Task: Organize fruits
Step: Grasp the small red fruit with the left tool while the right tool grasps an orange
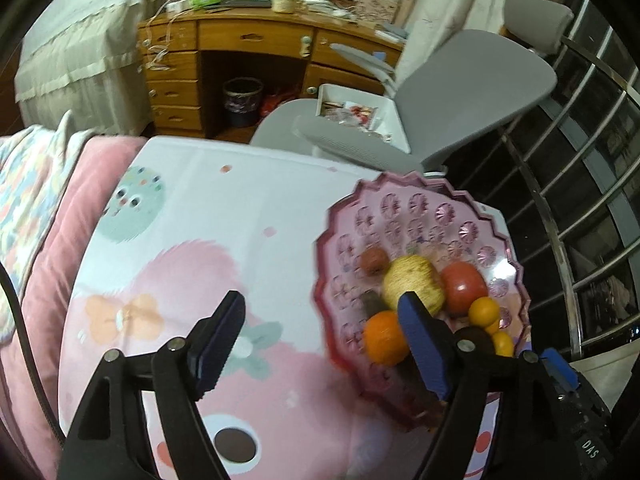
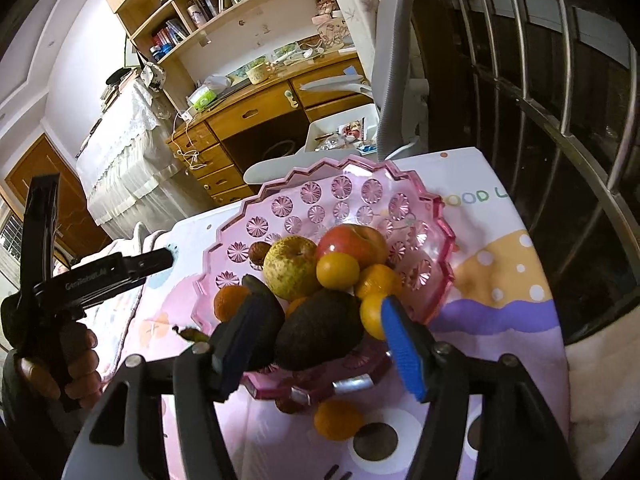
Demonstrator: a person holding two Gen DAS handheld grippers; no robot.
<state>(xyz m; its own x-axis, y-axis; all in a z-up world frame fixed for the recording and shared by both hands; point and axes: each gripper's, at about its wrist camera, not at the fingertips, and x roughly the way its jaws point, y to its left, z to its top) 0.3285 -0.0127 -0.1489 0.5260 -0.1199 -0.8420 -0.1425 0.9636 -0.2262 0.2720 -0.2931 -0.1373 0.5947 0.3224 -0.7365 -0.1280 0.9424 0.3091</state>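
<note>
— Where were the fruits at that moment?

— Most of them lay in the pink bowl (image 2: 436,236), which stood on the cartoon-print cloth (image 1: 224,216). A yellow-green pear (image 2: 290,266) was in the middle, with a red apple (image 2: 354,242) touching it on the right. Small oranges (image 2: 338,271) sat in front of the apple, and a dark avocado (image 2: 320,330) lay at the near rim. One more orange (image 2: 335,420) was on the cloth, just outside the bowl, beside a small reddish fruit that I could not identify.

— And the claws?

— The right gripper (image 2: 316,344) was spread wide, with the avocado between its fingers, but I could not tell if a pad touched it. The left gripper (image 1: 324,344) was also spread, above the cloth beside the bowl, holding nothing. In the right camera it appeared at the far left, held by the person's hand (image 2: 68,364).

— What stood behind?

— A wooden desk (image 1: 256,36) and a grey chair (image 1: 472,80).
</note>
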